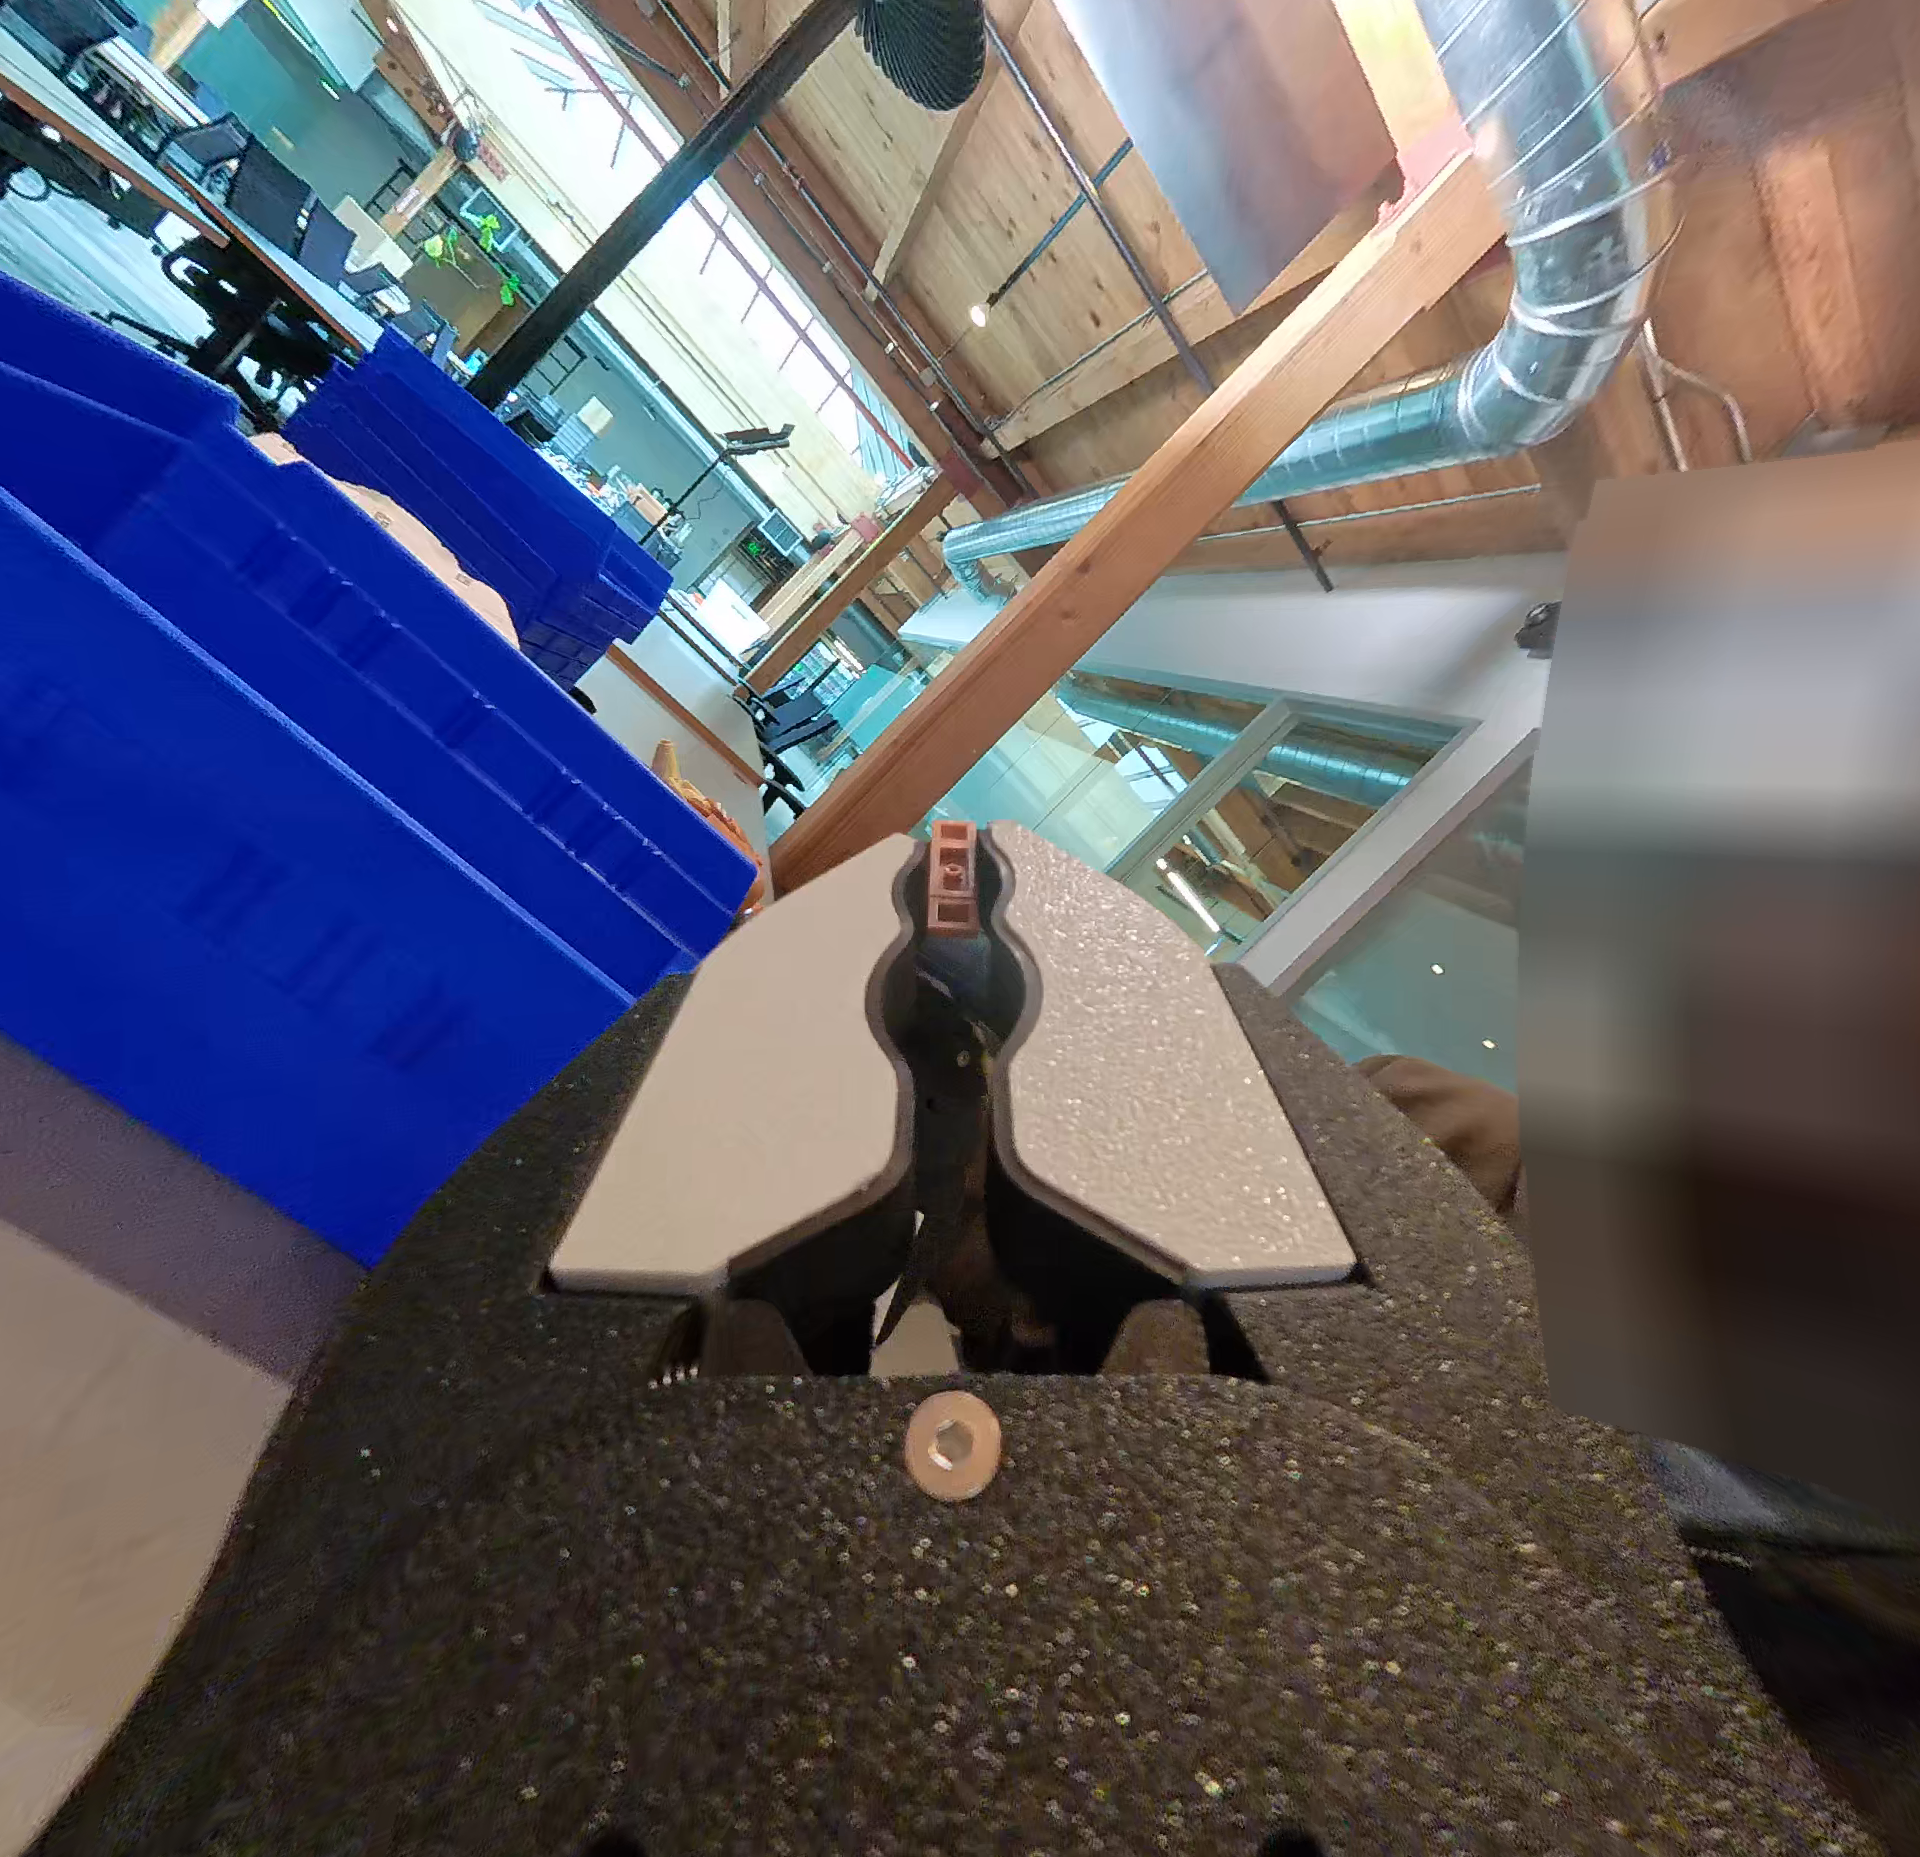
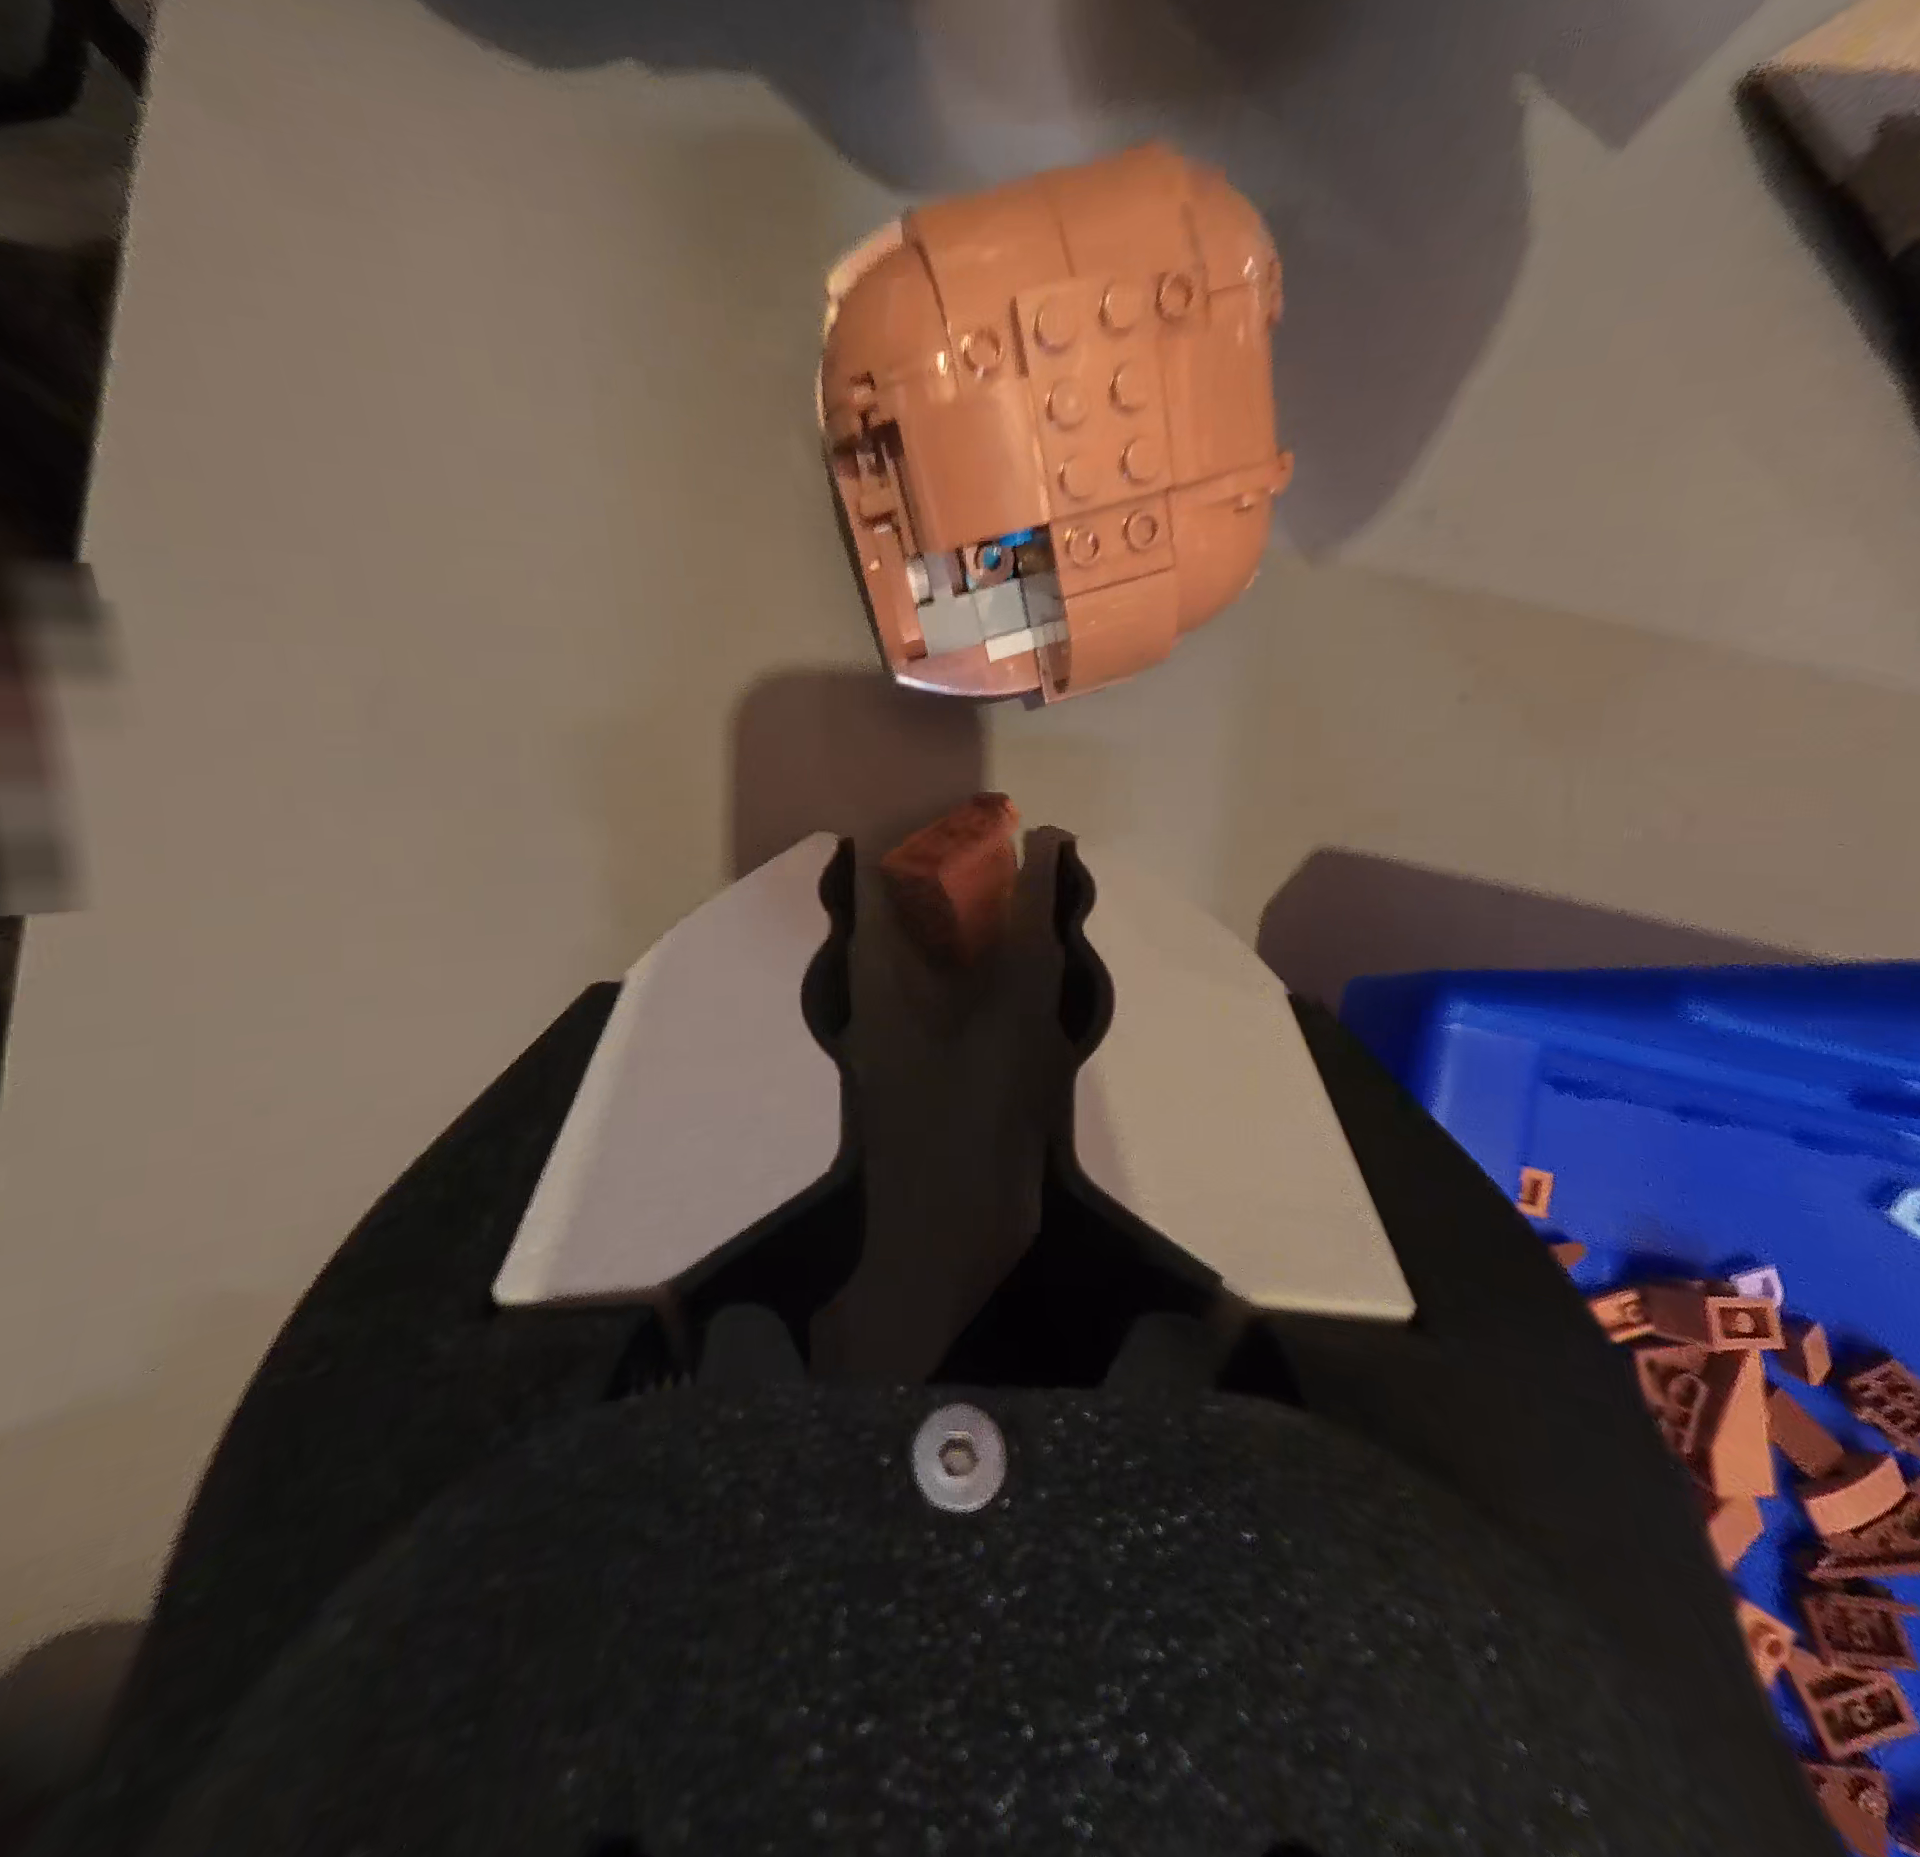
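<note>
In the left wrist view the left gripper [image 1: 954, 872] is tilted up toward the ceiling beams and ductwork, its jaws drawn together on a small reddish-brown brick piece [image 1: 953, 891] pinched right at the fingertips, hollow underside facing the camera. Stacked blue bins [image 1: 312, 768] rise just to its left on a pale table [image 1: 114, 1444]; a blurred patch fills the right edge. In the right wrist view the right gripper [image 2: 951, 862] points down at the same kind of pale table [image 2: 416, 560], jaws closed to a narrow gap around a dark brown brick [image 2: 951, 888] that sits slanted between the tips — it looks to rest against the right finger, though blur leaves the left contact unsure. Just beyond the tips, apart from them, lies a rounded tan brick-built model [image 2: 1060, 436] with studs on top and an open gap showing grey and blue parts. Near right, a blue bin [image 2: 1662, 1132] holds a heap of loose brown bricks [image 2: 1787, 1475].
</note>
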Available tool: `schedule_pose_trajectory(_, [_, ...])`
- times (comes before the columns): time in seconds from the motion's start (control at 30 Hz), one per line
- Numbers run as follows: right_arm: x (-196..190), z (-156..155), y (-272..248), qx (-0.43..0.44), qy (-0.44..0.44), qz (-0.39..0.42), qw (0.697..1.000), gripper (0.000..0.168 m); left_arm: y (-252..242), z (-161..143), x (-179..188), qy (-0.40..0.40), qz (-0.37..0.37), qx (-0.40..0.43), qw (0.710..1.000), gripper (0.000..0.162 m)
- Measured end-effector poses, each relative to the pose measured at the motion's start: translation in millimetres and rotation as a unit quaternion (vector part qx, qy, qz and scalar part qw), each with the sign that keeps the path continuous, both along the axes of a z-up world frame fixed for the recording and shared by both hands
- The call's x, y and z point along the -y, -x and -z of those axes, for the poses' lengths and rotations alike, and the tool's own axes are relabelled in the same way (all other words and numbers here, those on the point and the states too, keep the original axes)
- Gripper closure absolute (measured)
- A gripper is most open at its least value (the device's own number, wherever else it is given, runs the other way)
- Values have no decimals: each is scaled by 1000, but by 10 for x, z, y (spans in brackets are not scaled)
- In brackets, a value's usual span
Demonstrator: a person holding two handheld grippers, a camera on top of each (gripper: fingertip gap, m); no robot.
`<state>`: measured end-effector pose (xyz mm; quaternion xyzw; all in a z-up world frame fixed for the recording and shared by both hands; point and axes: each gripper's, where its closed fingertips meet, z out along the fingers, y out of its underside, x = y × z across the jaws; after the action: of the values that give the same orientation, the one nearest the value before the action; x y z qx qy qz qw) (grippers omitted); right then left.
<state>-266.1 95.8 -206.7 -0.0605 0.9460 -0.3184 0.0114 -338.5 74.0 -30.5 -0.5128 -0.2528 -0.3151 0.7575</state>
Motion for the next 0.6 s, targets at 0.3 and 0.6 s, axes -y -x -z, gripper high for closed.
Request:
schedule_pose_trajectory(0.3, [115,-962,486,-159,237,93,954,132,-117,58,-108,14,48,26,998,153])
schedule_pose_trajectory(0.6, [36,-1411,580,-339,312,118,880,145,-286,262,-309,78,93,20,992,154])
